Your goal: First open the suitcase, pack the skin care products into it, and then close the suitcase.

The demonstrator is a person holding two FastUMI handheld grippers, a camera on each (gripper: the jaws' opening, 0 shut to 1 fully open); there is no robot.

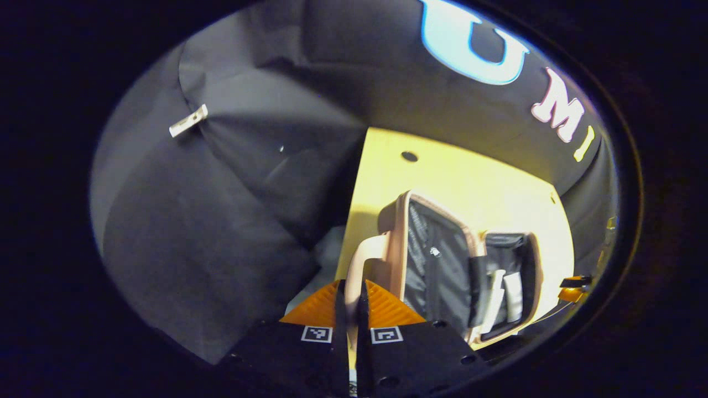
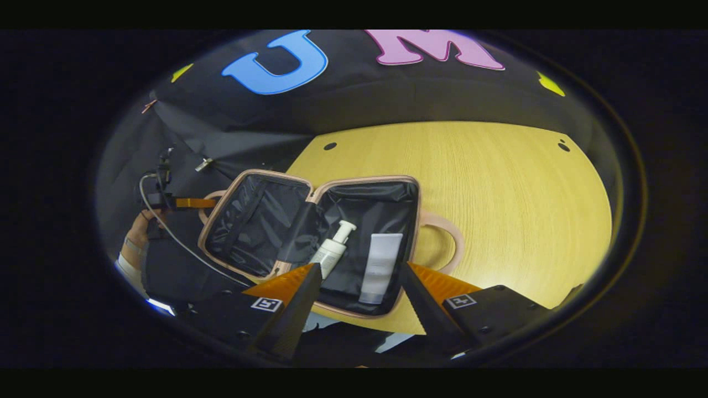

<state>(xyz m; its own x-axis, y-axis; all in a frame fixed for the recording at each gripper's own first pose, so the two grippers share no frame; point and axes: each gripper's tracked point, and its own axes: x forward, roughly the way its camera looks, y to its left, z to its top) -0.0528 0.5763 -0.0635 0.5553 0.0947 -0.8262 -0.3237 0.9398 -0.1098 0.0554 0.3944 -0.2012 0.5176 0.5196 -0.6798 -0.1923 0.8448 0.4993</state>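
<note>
A pink suitcase lies open on the wooden table, both halves lined in black. In its right half lie a white pump bottle and a pale tube. My right gripper hovers open just above these two, touching neither. My left gripper is shut on the pink handle of the suitcase's other half; the right gripper view shows it far off at the left gripper. The left gripper view shows the suitcase edge-on, with the white products in the far half.
A second pink handle sticks out of the right half onto the table. A person's hand and a cable are at the left gripper. Black cloth walls surround the table. The table has small holes near its far edge.
</note>
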